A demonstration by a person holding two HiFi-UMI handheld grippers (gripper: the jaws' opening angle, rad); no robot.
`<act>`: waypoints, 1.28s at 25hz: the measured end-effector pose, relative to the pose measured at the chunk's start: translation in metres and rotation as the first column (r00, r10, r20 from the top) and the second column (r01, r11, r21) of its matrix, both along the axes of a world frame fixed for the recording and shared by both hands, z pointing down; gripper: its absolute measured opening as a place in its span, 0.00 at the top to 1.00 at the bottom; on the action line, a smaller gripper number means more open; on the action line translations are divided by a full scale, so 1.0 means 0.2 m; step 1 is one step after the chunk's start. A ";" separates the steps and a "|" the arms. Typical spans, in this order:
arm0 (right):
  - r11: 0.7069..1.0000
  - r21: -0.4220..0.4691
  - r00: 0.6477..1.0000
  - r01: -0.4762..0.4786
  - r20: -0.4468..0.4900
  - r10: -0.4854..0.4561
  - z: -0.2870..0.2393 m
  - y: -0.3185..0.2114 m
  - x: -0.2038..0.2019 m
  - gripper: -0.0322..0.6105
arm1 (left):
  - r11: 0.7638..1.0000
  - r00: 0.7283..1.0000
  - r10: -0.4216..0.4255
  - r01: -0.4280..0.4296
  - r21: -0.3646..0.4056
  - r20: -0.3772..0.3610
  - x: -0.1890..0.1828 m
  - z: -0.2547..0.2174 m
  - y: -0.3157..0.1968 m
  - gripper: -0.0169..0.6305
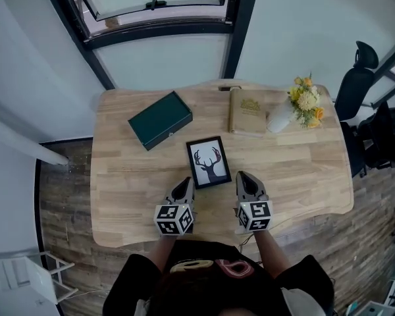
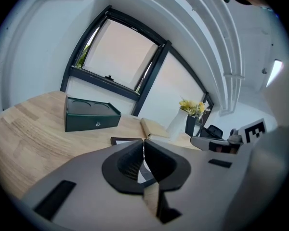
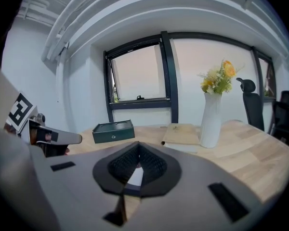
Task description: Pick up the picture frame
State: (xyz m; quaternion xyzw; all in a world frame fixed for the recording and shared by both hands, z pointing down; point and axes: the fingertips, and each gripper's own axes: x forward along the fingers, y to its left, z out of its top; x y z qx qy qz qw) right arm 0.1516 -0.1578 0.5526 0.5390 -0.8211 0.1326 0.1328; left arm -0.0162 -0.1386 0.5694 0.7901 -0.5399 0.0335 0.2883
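The black-rimmed rectangular picture frame [image 1: 209, 162] with a stag print lies flat in the middle of the pale wooden counter [image 1: 118, 196]. The left tool [image 1: 186, 184] and right tool [image 1: 242, 176] sit just beside its near corners, both clenched on nothing. Beyond lie a dark green box [image 1: 160, 119] and a tan book [image 1: 247, 111].

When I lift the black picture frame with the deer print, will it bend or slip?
The picture frame looks rigid, with straight black edges, so it probably will not bend. It lies flat on the table, so its thin edge may be hard to catch and could slide.
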 end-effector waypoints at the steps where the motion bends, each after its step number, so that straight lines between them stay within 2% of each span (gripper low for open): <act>1: 1.000 0.004 1.000 0.000 0.000 0.000 -0.01 -0.01 -0.01 0.93 | 1.000 1.000 0.001 -0.001 0.005 0.002 0.00 0.00 -0.01 0.94; 10: 0.999 -0.039 0.999 0.034 -0.010 -0.034 -0.01 -0.09 -0.10 0.93 | 0.999 1.000 -0.004 0.004 0.039 0.017 -0.02 -0.06 -0.09 0.94; 18: 0.998 -0.044 0.999 0.038 -0.032 -0.040 0.00 -0.19 -0.11 0.93 | 1.000 0.999 0.013 -0.013 -0.005 0.031 0.00 -0.04 -0.18 0.94; 24: 0.995 -0.079 0.997 0.055 -0.049 -0.059 0.05 -0.25 -0.12 0.93 | 1.000 0.999 -0.001 0.002 -0.016 0.053 -0.02 -0.02 -0.24 0.94; 32: 0.990 -0.133 0.998 0.046 -0.046 -0.052 0.12 -0.34 -0.13 0.93 | 0.996 0.999 -0.002 0.006 -0.084 0.043 0.00 0.07 -0.29 0.94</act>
